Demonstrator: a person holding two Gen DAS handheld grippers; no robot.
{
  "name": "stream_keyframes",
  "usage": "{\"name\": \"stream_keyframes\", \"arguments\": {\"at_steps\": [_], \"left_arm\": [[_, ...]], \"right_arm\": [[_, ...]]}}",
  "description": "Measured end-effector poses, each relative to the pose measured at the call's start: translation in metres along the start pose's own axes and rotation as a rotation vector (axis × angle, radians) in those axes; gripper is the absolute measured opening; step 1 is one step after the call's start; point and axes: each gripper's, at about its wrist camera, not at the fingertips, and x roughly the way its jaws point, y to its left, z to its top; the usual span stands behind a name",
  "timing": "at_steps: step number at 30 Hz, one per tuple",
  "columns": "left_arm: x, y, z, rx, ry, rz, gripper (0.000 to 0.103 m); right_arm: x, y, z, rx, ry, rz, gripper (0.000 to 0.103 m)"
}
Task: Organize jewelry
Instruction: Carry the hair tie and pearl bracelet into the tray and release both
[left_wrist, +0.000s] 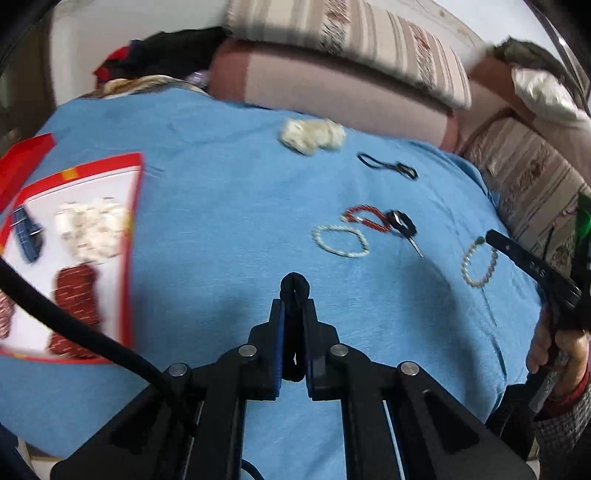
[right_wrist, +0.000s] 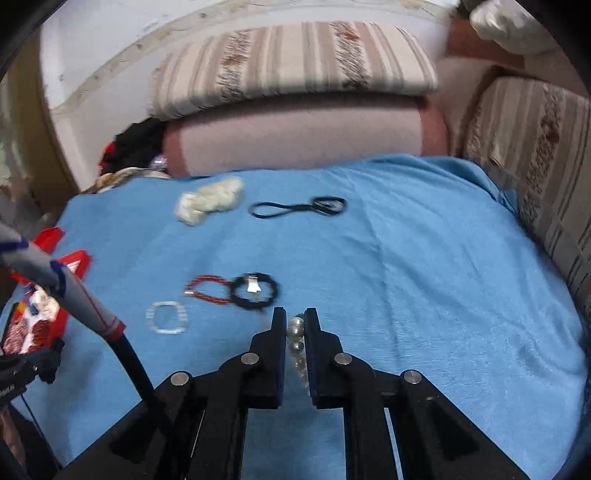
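Note:
My left gripper (left_wrist: 294, 308) is shut on a black bracelet (left_wrist: 294, 286), held above the blue cloth (left_wrist: 221, 206). My right gripper (right_wrist: 295, 317) is shut on a pearl bracelet (right_wrist: 296, 332); in the left wrist view that pearl bracelet (left_wrist: 479, 263) hangs at the right gripper's fingers (left_wrist: 517, 254). On the cloth lie a white bead bracelet (left_wrist: 341, 240), a red bead bracelet (left_wrist: 365, 217), a black bracelet with a clip (left_wrist: 402, 223), a thin black cord (left_wrist: 388, 166) and a cream bead bundle (left_wrist: 312, 134). A red-edged white tray (left_wrist: 129, 229) at left holds several pieces.
A striped sofa cushion (right_wrist: 295, 62) and pink sofa seat (right_wrist: 295, 129) stand behind the cloth. Another striped cushion (right_wrist: 535, 166) is at the right. Dark clothes (left_wrist: 166, 51) are piled at the back left. A black cable (left_wrist: 74, 325) crosses the tray's corner.

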Motion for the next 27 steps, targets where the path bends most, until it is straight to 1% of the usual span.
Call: {"name": "stream_keyframes", "arguments": {"at_steps": [3, 7, 8, 13, 18, 22, 27], "left_arm": [[-0.017, 0.023, -0.002, -0.029, -0.028, 0.041, 0.008], [-0.041, 0.069, -0.007, -0.091, -0.065, 0.118, 0.008], [-0.045, 0.083, -0.009, -0.114, -0.071, 0.136, 0.008], [-0.06, 0.149, -0.018, -0.23, -0.086, 0.216, 0.008], [-0.06, 0.194, -0.024, -0.315, -0.092, 0.238, 0.008], [-0.051, 0.216, -0.025, -0.35, -0.088, 0.232, 0.008], [-0.041, 0.235, -0.028, -0.396, -0.083, 0.215, 0.008]], "right_arm": [[-0.009, 0.029, 0.004, -0.047, -0.01, 0.046, 0.01], [-0.017, 0.078, 0.01, -0.112, -0.018, 0.126, 0.01], [-0.017, 0.088, 0.011, -0.125, -0.018, 0.139, 0.01], [-0.012, 0.16, 0.013, -0.221, 0.001, 0.24, 0.01], [0.003, 0.24, 0.014, -0.309, 0.037, 0.341, 0.01], [0.019, 0.306, 0.015, -0.376, 0.062, 0.407, 0.01], [0.045, 0.378, 0.019, -0.417, 0.111, 0.502, 0.01]]}}
